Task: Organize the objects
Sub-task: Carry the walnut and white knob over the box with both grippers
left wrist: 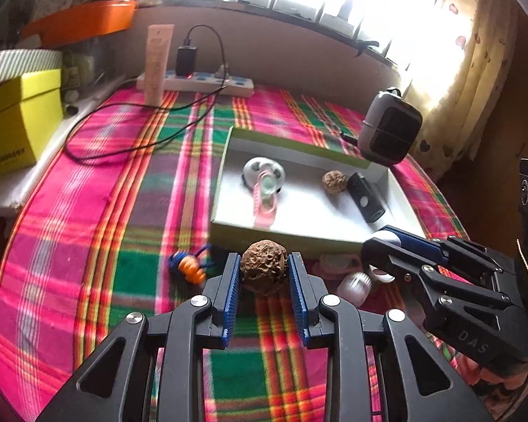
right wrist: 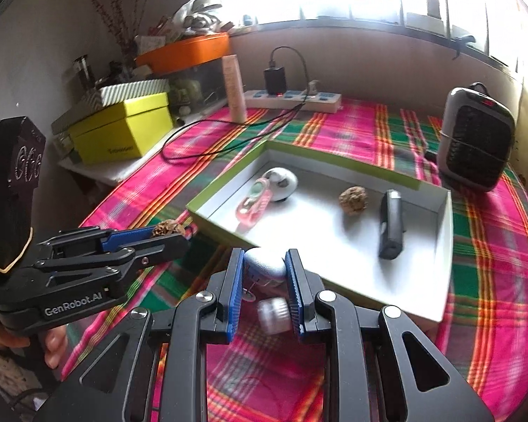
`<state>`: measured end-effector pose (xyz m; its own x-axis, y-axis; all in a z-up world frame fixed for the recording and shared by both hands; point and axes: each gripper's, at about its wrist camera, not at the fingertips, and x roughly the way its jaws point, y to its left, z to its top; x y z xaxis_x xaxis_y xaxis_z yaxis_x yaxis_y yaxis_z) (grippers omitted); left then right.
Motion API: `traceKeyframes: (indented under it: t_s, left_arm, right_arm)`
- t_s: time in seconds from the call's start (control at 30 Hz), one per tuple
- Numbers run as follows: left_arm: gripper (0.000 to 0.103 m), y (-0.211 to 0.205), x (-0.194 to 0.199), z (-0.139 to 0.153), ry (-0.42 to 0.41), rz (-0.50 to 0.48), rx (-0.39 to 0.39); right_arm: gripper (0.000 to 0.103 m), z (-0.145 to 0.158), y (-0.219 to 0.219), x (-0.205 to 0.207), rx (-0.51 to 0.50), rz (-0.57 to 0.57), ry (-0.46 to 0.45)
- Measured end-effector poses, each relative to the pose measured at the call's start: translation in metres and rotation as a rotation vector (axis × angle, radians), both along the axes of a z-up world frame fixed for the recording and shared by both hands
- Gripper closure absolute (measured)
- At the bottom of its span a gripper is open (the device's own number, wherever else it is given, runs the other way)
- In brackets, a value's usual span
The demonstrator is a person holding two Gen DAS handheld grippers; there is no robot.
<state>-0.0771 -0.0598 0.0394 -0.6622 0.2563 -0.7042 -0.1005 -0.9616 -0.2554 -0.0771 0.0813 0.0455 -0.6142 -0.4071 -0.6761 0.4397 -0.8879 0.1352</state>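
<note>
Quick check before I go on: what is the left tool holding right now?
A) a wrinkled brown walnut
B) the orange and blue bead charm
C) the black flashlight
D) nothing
A: the left tool is shut on a wrinkled brown walnut between its blue pads, above the plaid cloth; the black flashlight lies in the tray.

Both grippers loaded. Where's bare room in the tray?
Tray: open floor at the near edge, in front of the pink strap and walnut, and between those two. Crowded: far-left corner, white gadget under the strap; right side, black torch. Cloth by the near wall is cluttered too.
</note>
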Motion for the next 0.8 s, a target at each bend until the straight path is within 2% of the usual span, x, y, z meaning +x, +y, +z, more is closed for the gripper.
traceKeyframes:
  t_s: [0.27, 0.8]
  left_arm:
    - [0.078, 0.017, -0.027, 0.005, -0.007, -0.043, 0.000]
    - [0.078, 0.043, -0.076, -0.007, -0.043, -0.097, -0.007]
  right_arm:
    - [0.078, 0.004, 0.022, -0.022, -0.008, -0.054, -0.002]
    - [0.078, -0.017, 0.040, -0.060, 0.025, -0.099, -0.059]
